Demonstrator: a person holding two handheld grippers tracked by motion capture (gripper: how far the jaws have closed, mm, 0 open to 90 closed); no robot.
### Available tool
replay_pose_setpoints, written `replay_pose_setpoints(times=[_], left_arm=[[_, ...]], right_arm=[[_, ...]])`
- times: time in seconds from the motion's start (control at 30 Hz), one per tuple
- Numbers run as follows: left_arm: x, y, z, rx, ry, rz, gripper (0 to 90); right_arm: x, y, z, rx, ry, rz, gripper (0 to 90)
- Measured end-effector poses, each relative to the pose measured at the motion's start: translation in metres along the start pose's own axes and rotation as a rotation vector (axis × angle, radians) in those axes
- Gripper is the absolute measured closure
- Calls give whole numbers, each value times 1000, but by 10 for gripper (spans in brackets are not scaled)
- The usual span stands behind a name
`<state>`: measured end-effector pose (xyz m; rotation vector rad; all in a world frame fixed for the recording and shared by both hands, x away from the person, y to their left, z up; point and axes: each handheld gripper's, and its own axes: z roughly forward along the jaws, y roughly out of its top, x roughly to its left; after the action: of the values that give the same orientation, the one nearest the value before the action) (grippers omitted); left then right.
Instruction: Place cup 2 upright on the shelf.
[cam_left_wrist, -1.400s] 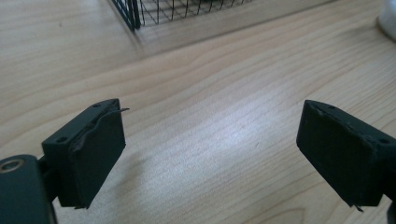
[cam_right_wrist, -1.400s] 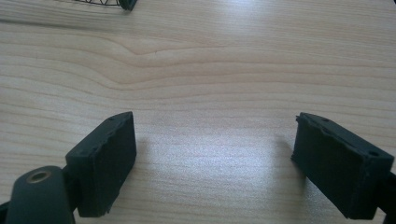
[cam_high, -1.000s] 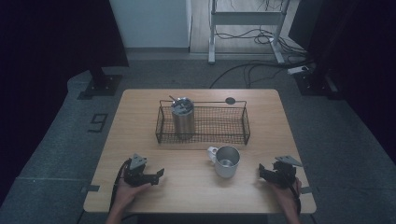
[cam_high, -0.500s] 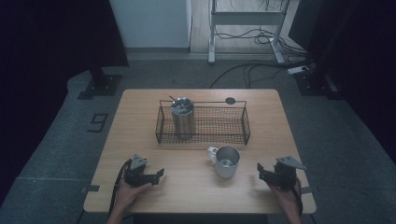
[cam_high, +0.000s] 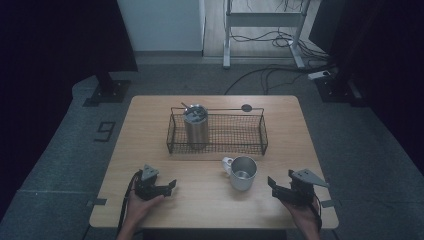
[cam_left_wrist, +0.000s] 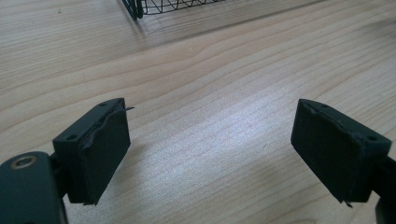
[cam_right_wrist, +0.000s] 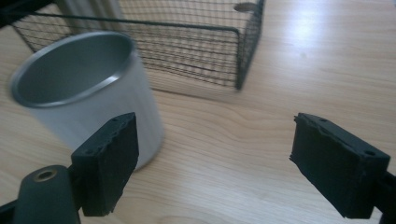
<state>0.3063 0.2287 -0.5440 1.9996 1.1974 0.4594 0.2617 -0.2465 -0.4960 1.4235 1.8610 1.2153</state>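
Item in hand: steel mug (cam_high: 242, 172), upright and empty on the tabletop (cam_high: 150, 130), just in front of the wire basket (cam_high: 220, 150), handle turned toward the basket's left end.

Right gripper (cam_high: 272, 184): in front of the basket's right end, level with the mug and aimed at it. Its jaws stand apart and hold nothing. In the right gripper view the mug sits beyond the left jaw, not between the two. Judged a lining-up stance for a side grasp.

Left gripper (cam_high: 172, 186): in front of the basket's left end, low over bare wood. Its jaws have just been closing, a gap remains, and nothing is between them.

Surroundings: a steel tumbler (cam_high: 195, 125) stands in the basket's left part and a dark disc (cam_high: 246, 107) lies behind the basket. Nothing obstructs the mug.
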Motion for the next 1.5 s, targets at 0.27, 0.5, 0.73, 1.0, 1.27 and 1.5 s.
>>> replay_pose_setpoints(times=[0.27,0.5,0.73,1.0,1.27,1.5], left_arm=[[0,1,1,16,7,-9,124],[0,1,1,11,-7,-2,124],[0,1,2,22,-7,0,124],[0,1,3,24,-13,2,124],[-1,1,3,30,-18,4,124],[-2,2,4,35,-18,7,122]], right_arm=[[16,6,-8,-39,66,-6,158],[29,8,-8,-43,113,-21,157],[41,9,1,-30,144,-41,149],[50,12,9,-27,157,-55,133],[55,12,21,-13,167,-69,126],[62,14,30,13,166,-107,83]])
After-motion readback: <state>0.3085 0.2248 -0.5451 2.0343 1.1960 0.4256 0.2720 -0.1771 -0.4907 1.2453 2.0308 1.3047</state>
